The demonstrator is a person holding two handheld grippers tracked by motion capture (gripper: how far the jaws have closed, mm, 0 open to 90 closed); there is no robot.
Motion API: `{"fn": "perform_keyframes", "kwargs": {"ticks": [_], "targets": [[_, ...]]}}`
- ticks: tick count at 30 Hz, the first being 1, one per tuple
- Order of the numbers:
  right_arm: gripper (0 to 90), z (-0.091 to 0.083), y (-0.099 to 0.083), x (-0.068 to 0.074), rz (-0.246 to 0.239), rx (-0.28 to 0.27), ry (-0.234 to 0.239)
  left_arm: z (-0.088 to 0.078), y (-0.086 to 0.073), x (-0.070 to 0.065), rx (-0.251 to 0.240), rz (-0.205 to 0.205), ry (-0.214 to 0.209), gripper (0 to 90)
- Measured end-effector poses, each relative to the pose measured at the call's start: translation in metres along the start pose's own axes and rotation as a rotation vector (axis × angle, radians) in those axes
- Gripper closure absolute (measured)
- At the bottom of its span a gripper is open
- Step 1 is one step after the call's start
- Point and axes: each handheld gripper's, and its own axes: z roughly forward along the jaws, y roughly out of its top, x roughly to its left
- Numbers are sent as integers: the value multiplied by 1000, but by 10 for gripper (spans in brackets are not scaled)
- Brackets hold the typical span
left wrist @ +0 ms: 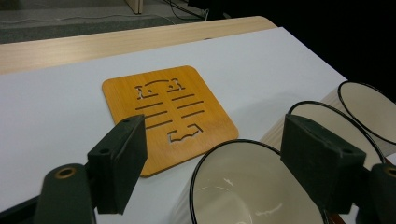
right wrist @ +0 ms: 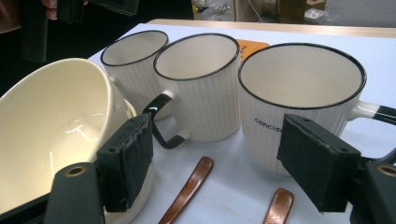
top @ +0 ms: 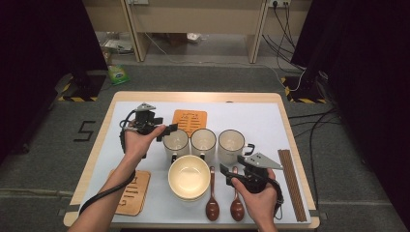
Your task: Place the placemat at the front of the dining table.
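So, the tabletop (top: 251, 104) carries a white mat w/ a wood rim showing all round. Biggest item on it: the cream bowl (top: 189, 177), near the front edge, about centre. Behind it, a row of three ribbed white mugs w/ black rims runs left to right across the middle: left mug (top: 175, 141), middle mug (top: 203, 140), right mug (top: 231, 144), standing just beside each other, upright. Right mug's handle points toward the right edge.

Two orange wooden trivets: one (top: 190, 120) toward the back edge, just behind the left and middle mugs; the other (top: 131, 191) near the front left corner, partly under the person's left forearm. A bundle of brown chopsticks (top: 291, 182) lies along the right edge. Two dark wooden spoons (top: 212, 205) lie side by side at the front edge, right of the bowl, handles pointing back toward the mugs.

Left gripper (top: 166, 130) is held at the left mug; in the left gripper view its jaws stand wide apart, straddling the mug's rim (left wrist: 243, 186) above it, not touching, nothing gripped. Right gripper (top: 226, 170) hovers over the spoon handles, just in front of the right mug; right gripper view shows jaws apart too, empty, bowl at one side and right mug (right wrist: 301, 93) at the other.
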Motion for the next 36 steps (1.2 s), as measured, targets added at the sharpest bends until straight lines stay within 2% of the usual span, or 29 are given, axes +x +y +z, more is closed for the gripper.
{"fn": "perform_keyframes", "kwargs": {"ticks": [7, 16, 25, 31, 36], "targets": [[265, 1, -1, 0, -3, 4, -2, -10, -2, -8, -20, 17, -10, 225], [265, 1, -1, 0, -4, 6, -1, -22, -11, -23, -27, 38, -44, 226], [265, 2, -2, 0, -3, 7, -2, -31, -23, -35, -33, 64, -48, 243], [265, 2, -2, 0, -4, 6, -1, -42, -29, -48, -45, 80, -90, 252], [265, 2, -2, 0, -1, 6, -3, -50, -33, -54, -60, 93, -103, 261]]}}
